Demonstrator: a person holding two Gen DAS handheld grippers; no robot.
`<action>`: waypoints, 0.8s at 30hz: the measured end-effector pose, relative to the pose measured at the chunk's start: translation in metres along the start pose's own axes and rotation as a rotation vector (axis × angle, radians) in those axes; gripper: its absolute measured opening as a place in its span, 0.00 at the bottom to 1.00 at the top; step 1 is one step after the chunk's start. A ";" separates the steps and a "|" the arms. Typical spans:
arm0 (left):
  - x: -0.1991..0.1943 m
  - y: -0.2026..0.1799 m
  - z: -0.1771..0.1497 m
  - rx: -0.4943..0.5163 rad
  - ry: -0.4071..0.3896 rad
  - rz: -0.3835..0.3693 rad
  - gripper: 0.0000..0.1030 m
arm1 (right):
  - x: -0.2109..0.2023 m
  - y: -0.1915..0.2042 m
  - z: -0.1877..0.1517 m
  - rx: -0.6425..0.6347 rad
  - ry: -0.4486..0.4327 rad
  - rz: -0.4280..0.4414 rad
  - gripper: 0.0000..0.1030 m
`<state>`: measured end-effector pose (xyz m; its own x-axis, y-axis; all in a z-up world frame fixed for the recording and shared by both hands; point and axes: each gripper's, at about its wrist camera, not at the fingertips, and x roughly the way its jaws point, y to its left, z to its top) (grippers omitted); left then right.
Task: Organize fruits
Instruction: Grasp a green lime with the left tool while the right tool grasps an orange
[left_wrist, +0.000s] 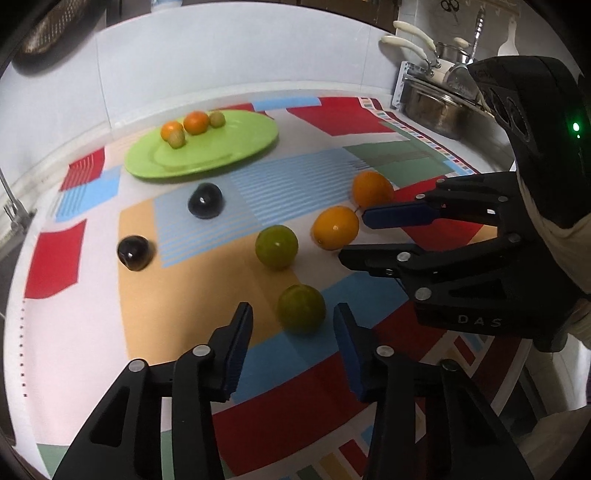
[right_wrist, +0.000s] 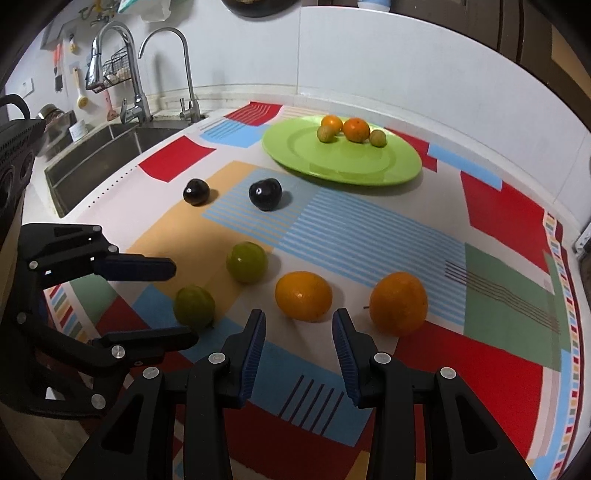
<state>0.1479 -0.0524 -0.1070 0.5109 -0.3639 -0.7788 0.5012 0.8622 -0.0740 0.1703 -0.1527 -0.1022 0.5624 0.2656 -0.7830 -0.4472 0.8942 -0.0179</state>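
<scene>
On the patterned cloth lie two oranges (right_wrist: 303, 295) (right_wrist: 398, 302), two green fruits (right_wrist: 246, 262) (right_wrist: 194, 306) and two dark plums (right_wrist: 265, 194) (right_wrist: 196, 191). A green plate (right_wrist: 341, 162) at the back holds several small orange and green fruits. My left gripper (left_wrist: 293, 319) is open just in front of the nearer green fruit (left_wrist: 301, 308). My right gripper (right_wrist: 299, 328) is open just in front of the nearer orange; it also shows in the left wrist view (left_wrist: 351, 236) beside that orange (left_wrist: 335, 228).
A steel sink (right_wrist: 96, 155) with two taps lies left of the cloth. Pots and a dish rack (left_wrist: 436, 99) stand at the right end of the counter. A white wall runs behind the plate.
</scene>
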 end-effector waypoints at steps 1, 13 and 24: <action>0.002 0.001 0.000 -0.007 0.005 -0.007 0.39 | 0.002 0.000 0.000 0.000 0.001 0.000 0.38; 0.003 0.009 0.011 -0.067 0.016 -0.010 0.26 | 0.017 -0.009 0.008 0.054 0.007 0.047 0.38; -0.003 0.020 0.018 -0.105 0.005 0.023 0.26 | 0.018 -0.013 0.011 0.107 0.000 0.060 0.36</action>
<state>0.1687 -0.0407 -0.0955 0.5177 -0.3422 -0.7841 0.4131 0.9026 -0.1212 0.1940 -0.1557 -0.1089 0.5371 0.3197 -0.7806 -0.4030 0.9102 0.0955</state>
